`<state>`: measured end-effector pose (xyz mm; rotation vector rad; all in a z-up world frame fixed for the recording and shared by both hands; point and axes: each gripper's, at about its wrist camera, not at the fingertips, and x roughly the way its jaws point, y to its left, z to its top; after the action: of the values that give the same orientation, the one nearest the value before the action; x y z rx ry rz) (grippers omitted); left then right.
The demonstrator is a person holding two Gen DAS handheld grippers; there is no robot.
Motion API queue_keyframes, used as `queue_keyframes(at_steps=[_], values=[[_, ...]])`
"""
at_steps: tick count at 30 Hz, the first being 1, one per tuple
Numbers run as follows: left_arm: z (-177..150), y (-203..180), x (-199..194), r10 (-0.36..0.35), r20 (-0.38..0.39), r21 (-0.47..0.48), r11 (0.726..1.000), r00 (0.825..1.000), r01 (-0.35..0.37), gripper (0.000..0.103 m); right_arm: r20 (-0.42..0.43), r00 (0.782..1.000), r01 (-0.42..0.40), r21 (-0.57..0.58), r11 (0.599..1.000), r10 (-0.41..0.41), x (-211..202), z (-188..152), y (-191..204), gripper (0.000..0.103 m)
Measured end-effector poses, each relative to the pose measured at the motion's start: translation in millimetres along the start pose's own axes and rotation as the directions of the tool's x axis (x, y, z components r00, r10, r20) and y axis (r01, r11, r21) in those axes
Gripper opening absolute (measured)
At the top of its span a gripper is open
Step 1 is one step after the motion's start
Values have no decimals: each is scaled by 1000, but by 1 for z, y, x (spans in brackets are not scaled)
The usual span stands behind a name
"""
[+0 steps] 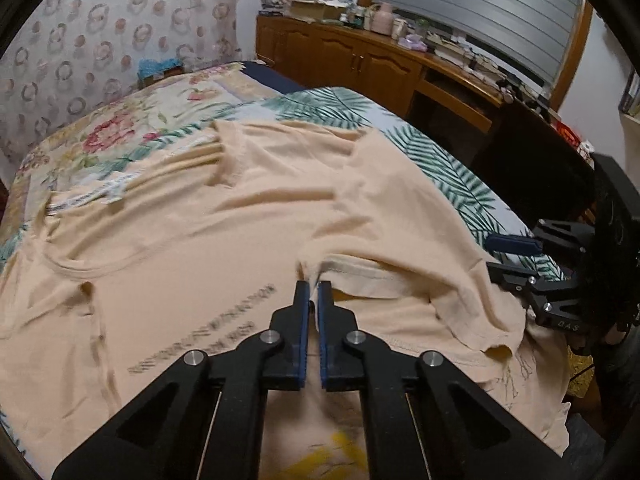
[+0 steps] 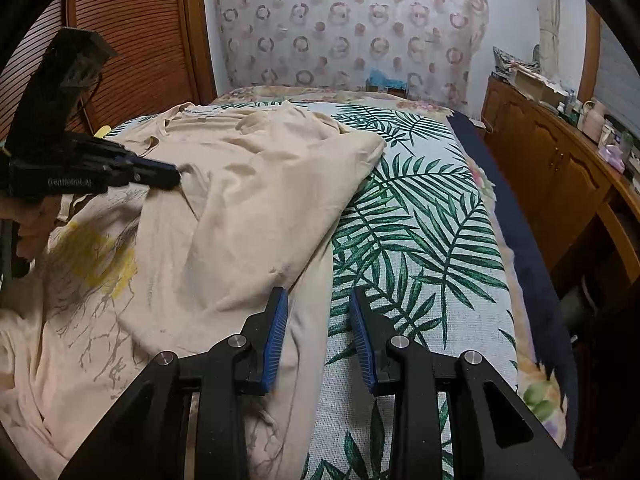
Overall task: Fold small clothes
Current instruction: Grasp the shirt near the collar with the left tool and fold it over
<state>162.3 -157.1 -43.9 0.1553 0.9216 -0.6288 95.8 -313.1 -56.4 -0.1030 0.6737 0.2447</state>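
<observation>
A beige T-shirt [image 1: 200, 240] with grey lettering and a yellow print lies crumpled across the leaf-patterned bed cover [image 1: 440, 168]. My left gripper [image 1: 314, 285] is shut on a raised fold of the shirt near a stitched hem, with cloth pinched between its blue pads. In the right wrist view the same gripper [image 2: 176, 174] bites the T-shirt [image 2: 260, 184] at the left. My right gripper [image 2: 318, 294] stands open low over the shirt's right edge, where it meets the bed cover [image 2: 420, 240]. Nothing is pressed between its pads. It also shows in the left wrist view, the right gripper [image 1: 489, 255] at the shirt's far side.
A wooden cabinet [image 1: 360, 56] loaded with bottles and boxes runs along the bed's right side. A patterned curtain [image 2: 340, 32] hangs behind the bed. A louvred wooden door [image 2: 140, 40] stands at the left. A dark blue layer [image 2: 520, 220] shows at the bed's right edge.
</observation>
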Motion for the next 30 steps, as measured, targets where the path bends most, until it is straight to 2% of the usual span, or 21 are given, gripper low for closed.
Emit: queue_keyframes(at_steps=[6,10,12,13,14,16,18,19,20,22,23,25,30], values=[[0,22,-15,28,26,-46,999,999,-27,4,0,1000,-3,1,1000,3,0,0,-1,33],[-8,33,-19,51,14,-58,997,999,-51,5,0,1000,-4,4,1000,4,-1,1,-1,33],[-12,35,-24,64,20,-51,997,998,-63,12,0,1000,-3,5,1000,3,-1,1,-1,33],[-15,36,-28,76,32,-48,996,997,-74,25,0,1000,-4,4,1000,4,-1,1,-2,33],[-18,38,-34,85,47,-48,995,995,-82,33,-1,1000,-4,5,1000,4,0,1,-2,33],[-23,44,-47,99,73,-56,994,992,-95,42,-5,1000,-2,1,1000,2,0,2,-1,33],[-29,51,-61,141,95,-61,989,986,-135,43,-14,1000,-3,-2,1000,2,1,4,-1,33],[-29,53,-64,157,101,-62,987,982,-151,51,-19,1000,-5,-4,1000,5,2,6,-1,34],[-33,59,-72,184,118,-67,982,976,-177,66,-20,1000,-6,-4,1000,6,3,8,-2,37],[-39,69,-82,208,137,-83,977,969,-198,80,-18,1000,-5,2,1000,5,4,14,-6,44],[-42,76,-86,218,137,-97,974,966,-206,81,-12,1000,-7,11,1000,7,5,18,-9,50],[-50,93,-91,247,128,-131,964,961,-230,81,-6,1000,-24,19,1000,24,7,28,-14,56],[-67,133,-94,311,91,-203,936,946,-288,81,-14,1000,-24,9,1000,24,24,59,-27,56]])
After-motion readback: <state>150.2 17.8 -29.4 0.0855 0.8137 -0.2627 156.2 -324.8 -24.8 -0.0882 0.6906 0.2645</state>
